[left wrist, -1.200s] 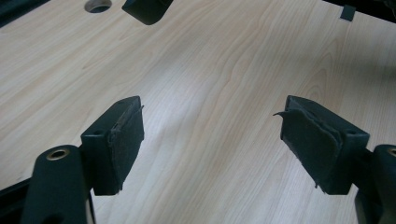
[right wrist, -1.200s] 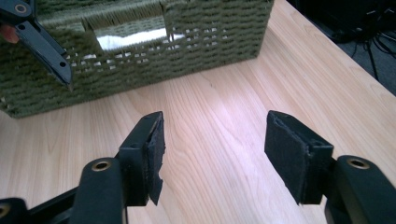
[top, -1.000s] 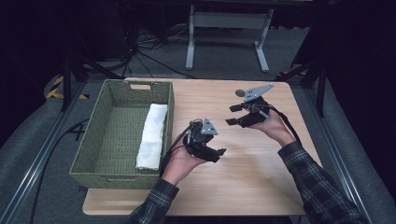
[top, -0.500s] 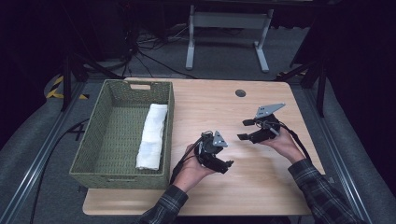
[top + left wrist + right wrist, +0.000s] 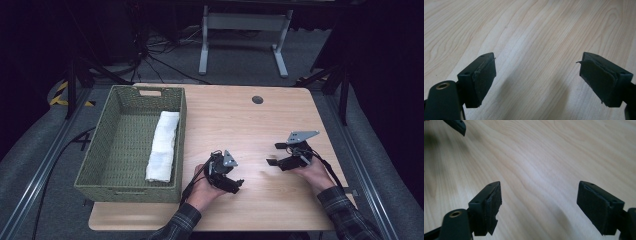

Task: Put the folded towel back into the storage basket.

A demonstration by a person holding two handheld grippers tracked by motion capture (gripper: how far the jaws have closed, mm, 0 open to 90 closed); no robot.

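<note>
Both tongs – left tongs (image 5: 239, 183), right tongs (image 5: 274, 154) – just opening, wide, empty; woven basket (image 5: 100, 165) holds white, perhaps terry, towel (image 5: 162, 145).

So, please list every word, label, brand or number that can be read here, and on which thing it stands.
None can be read: there is no print on the basket, the folded white cloth, the wooden table or either gripper.
Floor left of the table: a white mark, too unclear to read.

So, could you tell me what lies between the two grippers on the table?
Nothing: in the high view, bare wooden table separates the left gripper from the right gripper.
</note>
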